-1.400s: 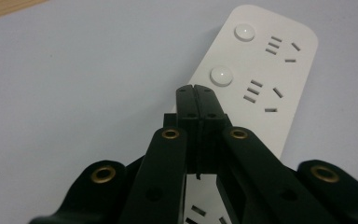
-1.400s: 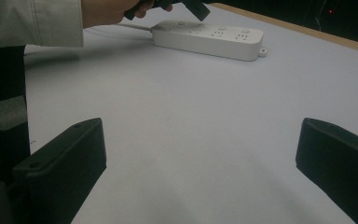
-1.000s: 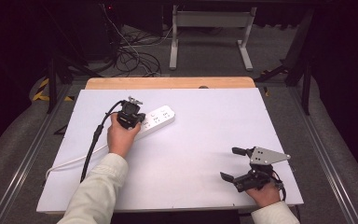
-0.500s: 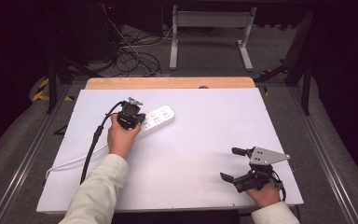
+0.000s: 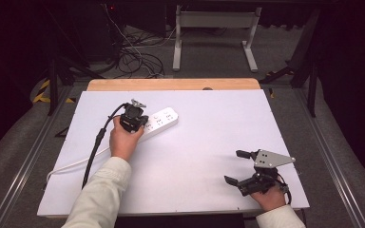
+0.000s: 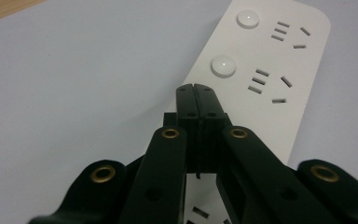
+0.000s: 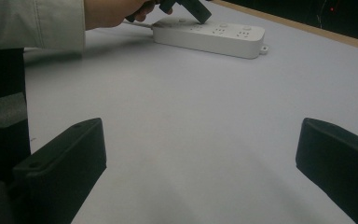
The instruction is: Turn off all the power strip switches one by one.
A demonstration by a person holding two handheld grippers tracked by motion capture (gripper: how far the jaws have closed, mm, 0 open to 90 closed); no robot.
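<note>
White table (image 5: 204,123) bears everything, its bare top spreading out ahead of the right gripper (image 5: 247,168), whose jaws stand wide apart with nothing between them, well away from the work. The power strip (image 5: 159,122) lies flat directly under the left gripper (image 6: 196,93). That gripper's jaws are pressed together, holding nothing, tips poised at the strip's top face just short of a round button (image 6: 223,66). My guess: the approach is done, while pressing the switch looks yet to come.
</note>
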